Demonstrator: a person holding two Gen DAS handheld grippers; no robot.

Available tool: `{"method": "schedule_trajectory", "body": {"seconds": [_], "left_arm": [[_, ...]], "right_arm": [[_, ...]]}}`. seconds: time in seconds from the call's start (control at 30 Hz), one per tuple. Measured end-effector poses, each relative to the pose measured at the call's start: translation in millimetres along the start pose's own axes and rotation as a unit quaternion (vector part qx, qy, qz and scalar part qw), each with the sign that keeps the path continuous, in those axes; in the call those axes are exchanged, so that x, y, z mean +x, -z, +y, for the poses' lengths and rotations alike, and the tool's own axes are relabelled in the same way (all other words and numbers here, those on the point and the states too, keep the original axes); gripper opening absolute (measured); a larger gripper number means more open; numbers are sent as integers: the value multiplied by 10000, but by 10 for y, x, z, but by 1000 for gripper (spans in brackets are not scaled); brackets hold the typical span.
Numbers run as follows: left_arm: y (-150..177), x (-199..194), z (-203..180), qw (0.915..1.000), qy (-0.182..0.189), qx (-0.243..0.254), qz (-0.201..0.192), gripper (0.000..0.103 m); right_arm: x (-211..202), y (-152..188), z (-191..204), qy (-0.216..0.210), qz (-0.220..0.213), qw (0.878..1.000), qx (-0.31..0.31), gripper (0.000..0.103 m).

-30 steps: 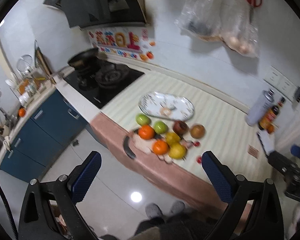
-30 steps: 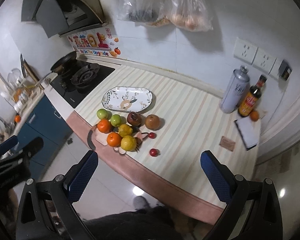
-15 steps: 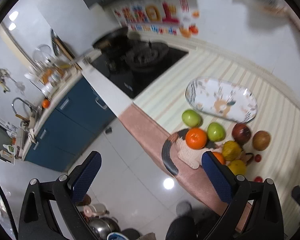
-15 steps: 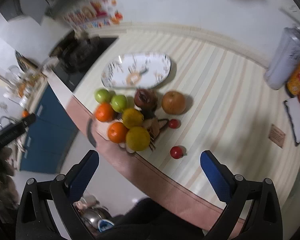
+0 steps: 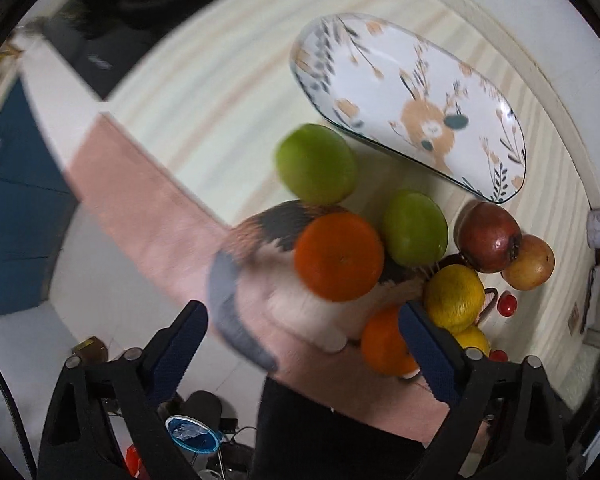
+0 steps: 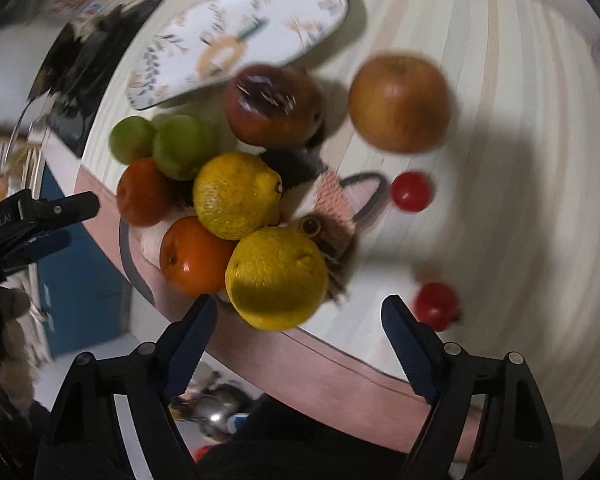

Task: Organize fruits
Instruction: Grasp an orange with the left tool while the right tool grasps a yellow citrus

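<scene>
Both claws closing, nothing gripped yet: left [image 5: 302, 320] by orange [image 5: 339, 256], right [image 6: 296, 318] over lemon [image 6: 276, 278]. Prob knocks pile off counter edge [image 6: 340, 364].

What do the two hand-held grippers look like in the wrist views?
Both match: the left hand-held gripper and right hand-held gripper have black angular frames with silver pivot bolts, each carrying two dark blue ribbed pads. White lettering marks the left unit's black body, seen from the right wrist view.
</scene>
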State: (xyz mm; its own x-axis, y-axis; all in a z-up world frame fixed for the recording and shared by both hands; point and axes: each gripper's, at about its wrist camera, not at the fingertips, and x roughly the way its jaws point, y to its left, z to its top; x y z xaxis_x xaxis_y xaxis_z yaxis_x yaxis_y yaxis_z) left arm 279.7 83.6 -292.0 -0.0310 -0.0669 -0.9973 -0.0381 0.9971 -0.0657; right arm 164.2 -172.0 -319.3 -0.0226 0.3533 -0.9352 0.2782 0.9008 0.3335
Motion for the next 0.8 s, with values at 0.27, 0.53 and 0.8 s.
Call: {"method": "schedule_trajectory", "body": {"seconds": [0.27, 0.53, 0.8], "left_arm": [[-277, 369, -272, 9972, 351, 577, 307, 78], [-167, 411, -450, 9942, 51, 1065, 156, 61], [116, 503, -516, 9929, 29, 1188, 40, 64]], "right_arm": [[320, -36, -19, -444, 222, 9964, 690, 73], [307, -66, 2, -115, 136, 9989, 437, 66], [246, -75, -9, 451, 189, 9988, 76, 67]]}}
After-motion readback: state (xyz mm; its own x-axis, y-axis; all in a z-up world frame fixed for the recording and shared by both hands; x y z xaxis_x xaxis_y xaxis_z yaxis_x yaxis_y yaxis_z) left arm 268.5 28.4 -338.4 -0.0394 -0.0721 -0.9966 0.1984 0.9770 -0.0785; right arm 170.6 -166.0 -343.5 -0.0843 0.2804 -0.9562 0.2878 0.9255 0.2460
